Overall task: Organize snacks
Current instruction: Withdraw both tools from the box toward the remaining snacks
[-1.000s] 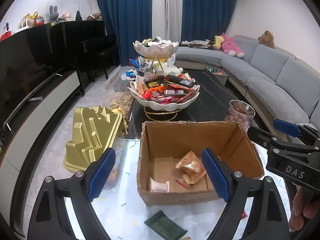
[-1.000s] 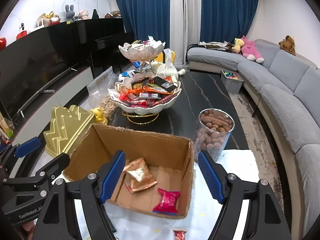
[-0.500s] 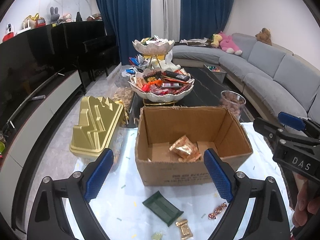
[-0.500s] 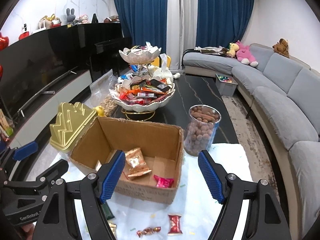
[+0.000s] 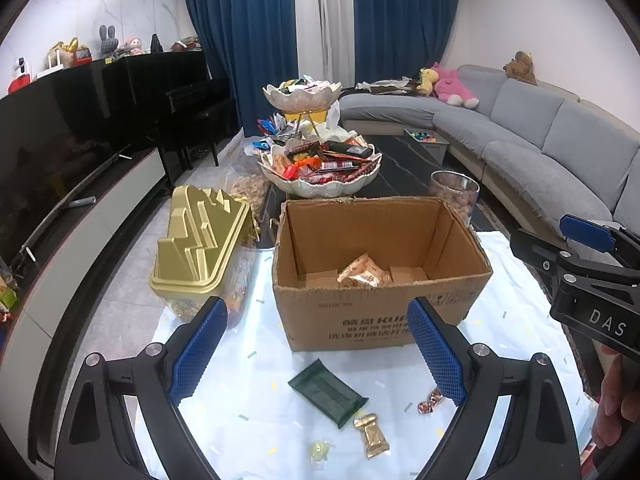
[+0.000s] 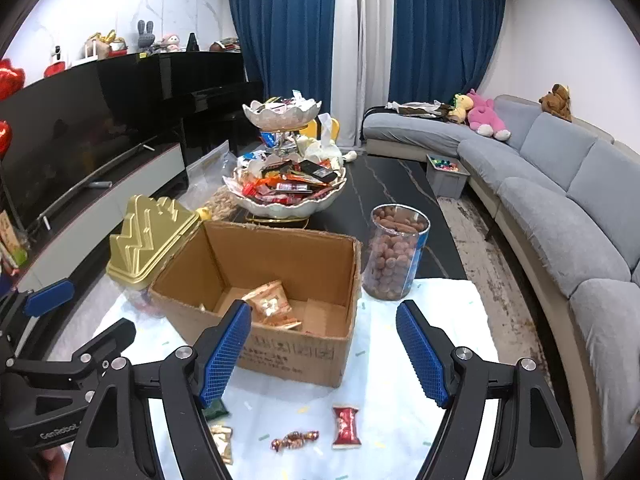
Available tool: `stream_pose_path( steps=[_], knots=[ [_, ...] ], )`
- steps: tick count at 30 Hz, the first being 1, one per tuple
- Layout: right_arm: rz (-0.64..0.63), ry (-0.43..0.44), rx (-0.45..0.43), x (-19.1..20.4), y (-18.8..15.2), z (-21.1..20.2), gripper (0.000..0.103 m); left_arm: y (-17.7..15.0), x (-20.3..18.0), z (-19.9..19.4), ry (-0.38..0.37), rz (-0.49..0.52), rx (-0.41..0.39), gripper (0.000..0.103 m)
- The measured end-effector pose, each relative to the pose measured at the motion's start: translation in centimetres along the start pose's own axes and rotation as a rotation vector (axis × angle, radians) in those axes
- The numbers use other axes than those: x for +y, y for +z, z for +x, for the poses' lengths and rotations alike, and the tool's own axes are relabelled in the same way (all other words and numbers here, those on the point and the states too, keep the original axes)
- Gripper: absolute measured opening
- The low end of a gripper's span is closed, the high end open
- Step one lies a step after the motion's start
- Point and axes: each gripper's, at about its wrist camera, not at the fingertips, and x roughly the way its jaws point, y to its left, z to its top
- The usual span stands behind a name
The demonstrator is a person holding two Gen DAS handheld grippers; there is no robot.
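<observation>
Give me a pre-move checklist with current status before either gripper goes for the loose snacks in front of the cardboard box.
1. Left gripper open and holding nothing: ok.
2. Right gripper open and holding nothing: ok.
3. Cardboard box open at the top, room inside beside the orange packet: ok.
4. Loose snacks in view on the white cloth: dark green packet, gold candy, red packet, twisted foil candy: ok.
5. Grippers apart from each other: ok.
6. Whether any other snacks lie below the camera edges: cannot tell.
</observation>
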Motion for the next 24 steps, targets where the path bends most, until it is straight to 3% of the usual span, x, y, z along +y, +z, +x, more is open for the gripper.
stream_pose_path(
  steps=[12, 24],
  knots=[
    [0.016, 0.009, 0.021, 0.5, -2.5, -1.2, 0.076, -2.8, 0.3, -2.1, 0.001, 0.014, -0.007, 0.092],
    [0.031, -0.042, 0.017, 1.1, -6.2, -2.8, 0.076, -6.5, 0.4, -2.5, -0.009, 0.036, 0.005, 0.092]
  ],
)
